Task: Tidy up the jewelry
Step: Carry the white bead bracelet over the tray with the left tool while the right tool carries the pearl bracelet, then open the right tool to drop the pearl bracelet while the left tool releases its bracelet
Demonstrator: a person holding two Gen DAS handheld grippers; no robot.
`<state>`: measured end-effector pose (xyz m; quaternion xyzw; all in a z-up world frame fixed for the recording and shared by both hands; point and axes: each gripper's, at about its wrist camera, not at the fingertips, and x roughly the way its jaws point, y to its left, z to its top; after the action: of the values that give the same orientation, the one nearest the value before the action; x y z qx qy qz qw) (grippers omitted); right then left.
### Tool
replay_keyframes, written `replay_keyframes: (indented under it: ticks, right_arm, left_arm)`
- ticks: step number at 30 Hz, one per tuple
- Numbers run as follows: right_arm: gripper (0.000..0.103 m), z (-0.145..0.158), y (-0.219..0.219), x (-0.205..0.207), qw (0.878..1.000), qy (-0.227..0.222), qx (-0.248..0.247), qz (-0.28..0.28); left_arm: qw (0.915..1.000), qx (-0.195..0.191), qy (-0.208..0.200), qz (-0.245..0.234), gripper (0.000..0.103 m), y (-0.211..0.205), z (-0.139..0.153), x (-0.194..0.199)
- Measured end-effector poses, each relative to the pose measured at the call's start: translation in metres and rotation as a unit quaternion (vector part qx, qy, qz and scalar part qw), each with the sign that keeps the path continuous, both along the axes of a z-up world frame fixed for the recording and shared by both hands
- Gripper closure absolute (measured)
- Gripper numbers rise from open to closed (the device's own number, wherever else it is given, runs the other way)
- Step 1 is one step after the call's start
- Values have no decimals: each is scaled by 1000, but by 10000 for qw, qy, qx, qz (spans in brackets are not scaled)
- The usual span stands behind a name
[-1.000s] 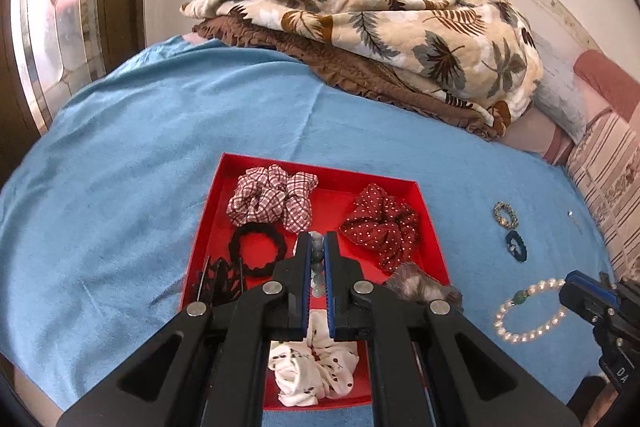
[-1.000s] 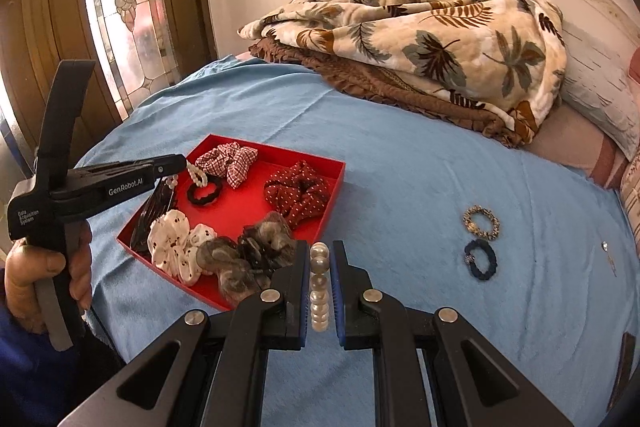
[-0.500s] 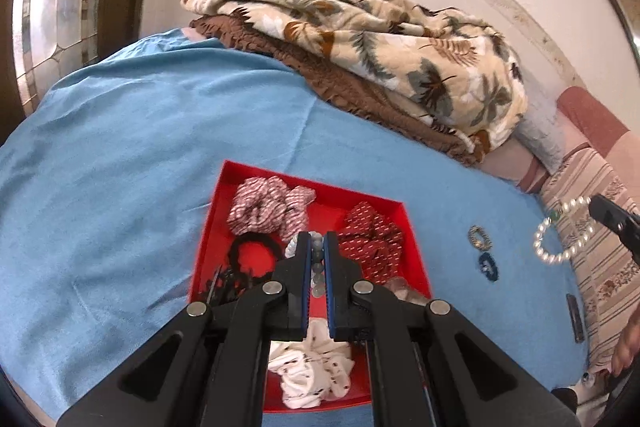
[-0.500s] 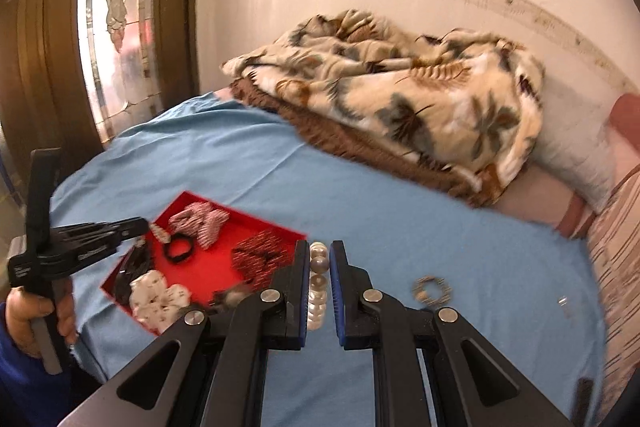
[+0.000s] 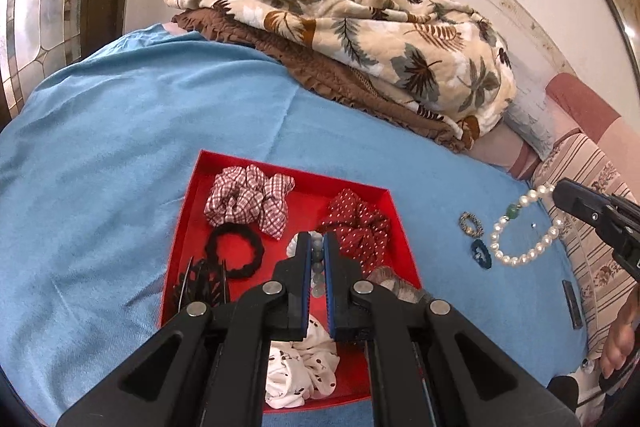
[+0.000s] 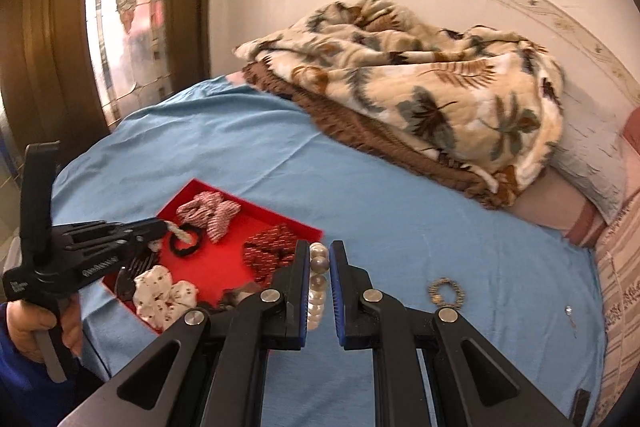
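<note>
Two bead bracelets are in play, each pinched between a pair of fingers. The white pearl bracelet (image 5: 520, 231), with one green bead, hangs as a loop from the tip of the right gripper (image 6: 319, 259) above the blue bedsheet (image 5: 120, 131), right of the red tray (image 5: 188, 211); in the right wrist view its pearls sit in a column in the narrow gap between the blue-lined fingers (image 6: 301, 287), which press on them from both sides. The left gripper (image 5: 316, 247) has its fingers drawn nearly together on a second bracelet of grey and white beads (image 5: 317, 259), held over the near middle of the tray. In the tray lie a checked scrunchie (image 5: 250, 199) at the far left, a dark red dotted scrunchie (image 5: 360, 223) at the far right, a black hair tie (image 5: 236, 251) and a black claw clip (image 5: 200, 283) on the left, and a white dotted scrunchie (image 5: 300, 367) at the near edge. On the sheet right of the tray, well apart from it, lie a small gold ring-shaped piece (image 5: 470, 223) and a dark blue one (image 5: 480, 254) just nearer. A leaf-print blanket (image 5: 360, 27) is piled at the far end of the bed.
</note>
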<state>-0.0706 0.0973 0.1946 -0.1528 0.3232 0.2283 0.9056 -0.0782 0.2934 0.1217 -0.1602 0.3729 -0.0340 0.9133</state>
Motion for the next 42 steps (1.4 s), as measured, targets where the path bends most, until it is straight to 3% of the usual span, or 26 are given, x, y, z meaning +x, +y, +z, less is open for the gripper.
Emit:
replay_keyframes:
  ticks: [9, 22, 34, 36, 42]
  right_arm:
    - [92, -24, 47, 17, 9986, 428, 45, 317]
    - [92, -60, 85, 56, 9919, 1205, 247, 325]
    - [92, -89, 95, 86, 9762, 1935, 929, 315]
    - [92, -93, 93, 88, 9759, 1954, 929, 291]
    - [92, -102, 77, 99, 9757, 1994, 898, 92]
  left_arm:
    - [9992, 204, 281, 219, 97, 8, -15, 9]
    - [9981, 96, 483, 364, 97, 23, -28, 17]
    - [9983, 84, 499, 305, 97, 21, -30, 21]
    - [9986, -12, 460, 243, 97, 20, -29, 22]
    - [9961, -841, 285, -3, 97, 27, -27, 25]
